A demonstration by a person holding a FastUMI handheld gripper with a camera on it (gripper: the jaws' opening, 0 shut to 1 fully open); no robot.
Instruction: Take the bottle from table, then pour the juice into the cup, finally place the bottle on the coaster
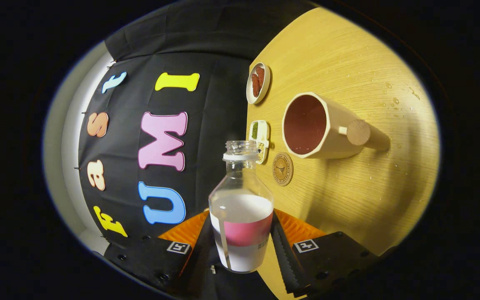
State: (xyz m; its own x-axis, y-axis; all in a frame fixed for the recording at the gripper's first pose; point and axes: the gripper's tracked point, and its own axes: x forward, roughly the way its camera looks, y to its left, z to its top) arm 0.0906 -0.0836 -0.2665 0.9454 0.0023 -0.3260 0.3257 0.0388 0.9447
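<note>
My gripper (242, 246) is shut on a clear bottle (241, 208) with a white and pink label, one finger on each side of its lower body. The cap is off and its open mouth sits just ahead of the fingers. The view is rolled, so the wooden table (348, 200) stands along the right and the bottle lies roughly parallel to it. The cream cup (323, 127), dark red inside with a round wooden handle, stands beyond the bottle's mouth and to its right. A round wooden coaster (282, 168) lies between the bottle's neck and the cup. I see no stream from the bottle.
A small two-part dish (259, 139) with green and yellow bits lies beside the coaster at the table's edge. A round dish (258, 83) with red-brown pieces lies further along that edge. Water drops (394, 100) speckle the table past the cup. The black cloth wall hangs on the left.
</note>
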